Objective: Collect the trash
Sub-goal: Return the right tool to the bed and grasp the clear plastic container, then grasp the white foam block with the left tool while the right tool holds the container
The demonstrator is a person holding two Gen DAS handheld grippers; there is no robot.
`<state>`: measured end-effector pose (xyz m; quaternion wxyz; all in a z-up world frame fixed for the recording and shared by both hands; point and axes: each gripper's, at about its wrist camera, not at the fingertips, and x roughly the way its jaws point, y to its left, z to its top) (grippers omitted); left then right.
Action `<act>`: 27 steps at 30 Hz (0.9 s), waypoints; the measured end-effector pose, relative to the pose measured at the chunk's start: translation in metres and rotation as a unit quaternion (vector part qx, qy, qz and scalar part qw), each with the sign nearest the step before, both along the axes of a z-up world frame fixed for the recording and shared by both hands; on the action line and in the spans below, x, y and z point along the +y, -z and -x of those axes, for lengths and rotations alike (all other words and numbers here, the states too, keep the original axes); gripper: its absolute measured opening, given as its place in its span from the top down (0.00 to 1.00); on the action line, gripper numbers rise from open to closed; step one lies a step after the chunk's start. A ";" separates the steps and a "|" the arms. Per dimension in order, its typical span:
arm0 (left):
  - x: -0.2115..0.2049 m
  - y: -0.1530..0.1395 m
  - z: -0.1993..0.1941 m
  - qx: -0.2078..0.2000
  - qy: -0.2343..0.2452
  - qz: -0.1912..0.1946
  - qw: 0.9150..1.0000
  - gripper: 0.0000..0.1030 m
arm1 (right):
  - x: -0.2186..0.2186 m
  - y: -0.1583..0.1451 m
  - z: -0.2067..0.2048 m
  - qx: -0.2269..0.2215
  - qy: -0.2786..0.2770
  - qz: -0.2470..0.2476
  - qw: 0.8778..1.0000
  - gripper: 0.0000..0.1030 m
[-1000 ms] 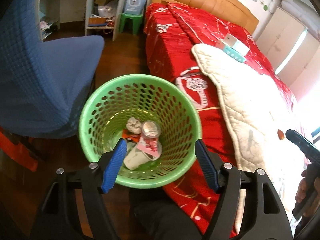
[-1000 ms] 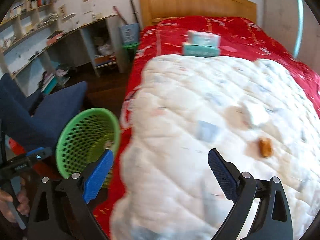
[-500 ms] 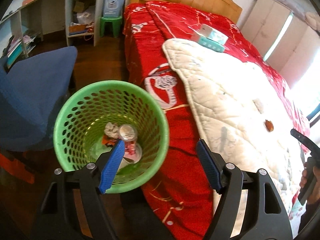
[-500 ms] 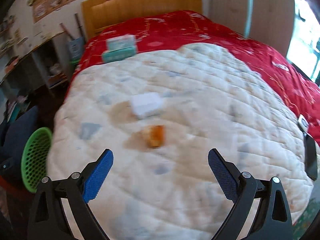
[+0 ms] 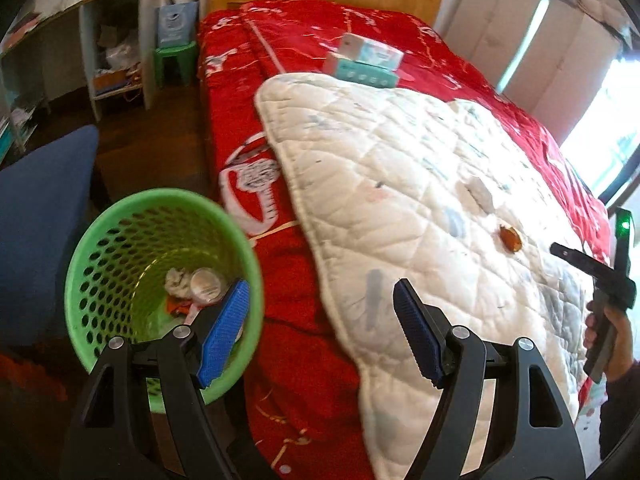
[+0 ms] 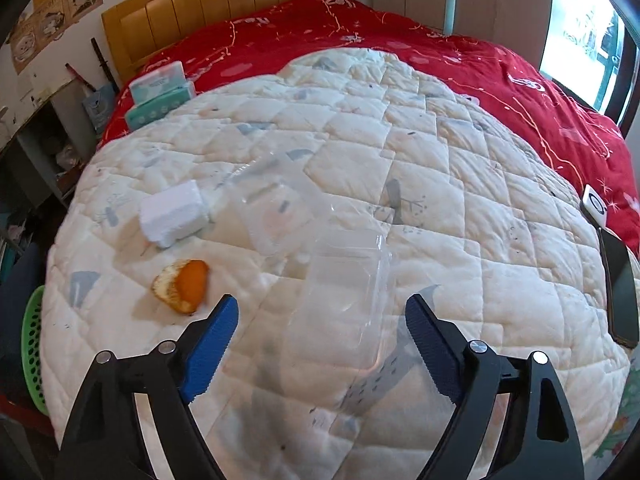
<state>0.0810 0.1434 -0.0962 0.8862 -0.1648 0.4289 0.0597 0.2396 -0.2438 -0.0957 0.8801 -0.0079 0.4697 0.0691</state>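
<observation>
Right tongs [image 6: 322, 334], spread but closing, straddle the clear box [image 6: 340, 308]; I'd pinch it gently. Left tongs [image 5: 320, 328] spread, empty, beside bin [image 5: 120, 240].

1. The round green perforated plastic basket [image 5: 120, 256] stands on the floor just left of the bed, its mouth open from above, crumpled trash at its bottom.
2. A blue padded chair [image 5: 40, 220] crowds the basket's left side.
3. On the white quilted blanket [image 6: 440, 200], a clear plastic clamshell container [image 6: 340, 300] lies near, between the right gripper [image 6: 320, 332] fingers without touching them.
4. Left of it lie an orange peel piece [image 6: 182, 286] and a white foam block [image 6: 172, 214], bare quilt between them.
</observation>
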 end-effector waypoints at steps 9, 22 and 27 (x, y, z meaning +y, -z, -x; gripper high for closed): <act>-0.042 -0.009 -0.049 -0.008 0.061 -0.011 0.998 0.29 | -0.003 0.017 -0.017 0.019 0.005 0.020 1.000 0.44; -0.133 -0.009 -0.135 -0.015 0.199 -0.054 0.978 0.29 | -0.018 -0.009 0.010 -0.005 -0.021 0.013 1.000 0.57; -0.164 -0.001 -0.166 -0.013 0.238 -0.071 0.968 0.29 | -0.024 -0.019 0.020 -0.015 -0.029 0.004 0.999 0.57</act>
